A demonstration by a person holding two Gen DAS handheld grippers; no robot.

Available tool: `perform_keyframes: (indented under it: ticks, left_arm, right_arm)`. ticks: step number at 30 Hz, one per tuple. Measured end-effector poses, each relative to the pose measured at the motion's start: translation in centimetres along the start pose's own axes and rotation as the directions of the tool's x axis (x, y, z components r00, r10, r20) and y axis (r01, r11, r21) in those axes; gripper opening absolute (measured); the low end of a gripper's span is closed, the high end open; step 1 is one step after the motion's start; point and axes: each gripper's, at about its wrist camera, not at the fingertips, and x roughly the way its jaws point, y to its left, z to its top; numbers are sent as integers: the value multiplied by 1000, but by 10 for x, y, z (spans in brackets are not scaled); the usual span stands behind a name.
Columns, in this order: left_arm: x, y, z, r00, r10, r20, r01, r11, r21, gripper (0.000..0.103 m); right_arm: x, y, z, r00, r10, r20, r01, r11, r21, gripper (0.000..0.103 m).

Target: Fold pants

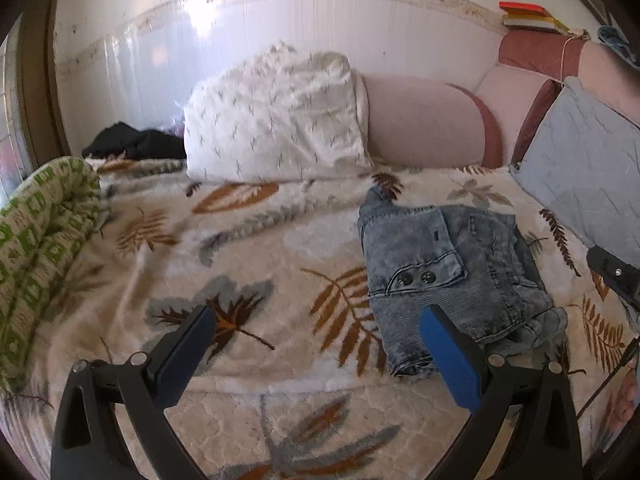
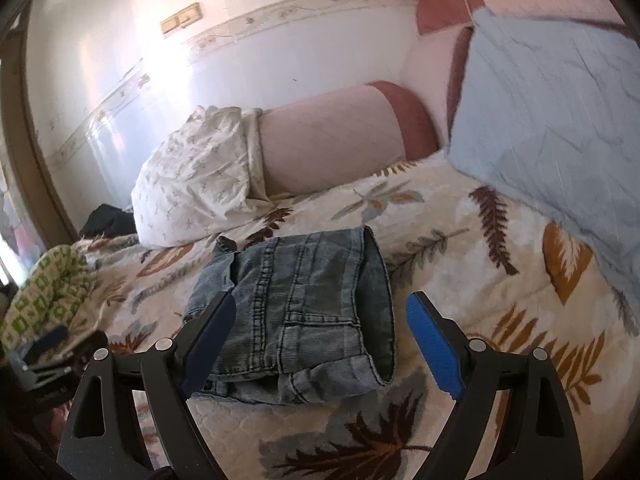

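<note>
pants (image 1: 448, 276): faded denim, already down to a compact stacked bundle on the leaf-print blanket (image 1: 256, 240). looks basically folded to me, maybe one tidy-up left

where they sit: just in front of the pink bolster (image 1: 424, 124), with the white pillow (image 1: 276, 120) off to the bundle's left and the pale blue cushion (image 1: 580, 176) to its right

why like that: my guess is the open patch of blanket gives a flat spot so the layers stay stacked. the button flap ends up on top, a loose hem pokes out at the far corner

left gripper (image 1: 316, 344): hangs over bare blanket just left of the pants. jaws spread wide, nothing between them, not touching the denim

right gripper (image 2: 320, 336): right over the near edge of the pants, jaws let go and splayed about as wide as the bundle. the denim shows between the fingers but the pads aren't pressing it, so no grip

other stuff: green patterned cloth (image 1: 36, 248) and a dark garment (image 1: 132, 142), both well left of the pants
</note>
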Motion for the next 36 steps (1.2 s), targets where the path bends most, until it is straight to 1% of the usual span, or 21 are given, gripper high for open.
perform_keyframes:
  ticks: [4,6,8,10,15,18,22,31,36]
  left_arm:
    - [18,5,6,998,-34,-47,32,999,-37,103]
    - [22,7,5,998,-28,-49,25,998,-54,103]
    - [23,5,3,999,-22,-45,20,999,-46,103]
    - [23,-1,0,999,-19,-46,18,1000,-16,103]
    - [21,-15,-4,999,42,-35,-39,996,75,103]
    - [18,-19,-4,999,42,-22,-40,994,99,103]
    - [15,-19,-3,998,57,-6,-56,993,106,103]
    - [9,-10,-1,997,76,10,-76,995,67,103]
    - [8,-9,-2,996,90,15,-91,994,62,103]
  right_arm:
    - [10,-18,0,998,17,-64,-10,995,100,87]
    - [14,-27,1,996,22,-89,-9,990,143,87]
    - [15,-35,1,994,19,-105,0,984,176,87]
    - [17,-40,1,993,7,-118,16,981,191,87]
    - [18,-38,-1,991,-7,-131,29,985,170,87]
    - [20,-30,-1,991,-19,-132,35,992,122,87]
    - [22,-21,-4,990,-26,-138,36,997,71,87]
    - [22,-21,-4,990,-50,-129,57,997,53,87]
    - [20,-16,-3,991,-58,-120,62,998,26,87]
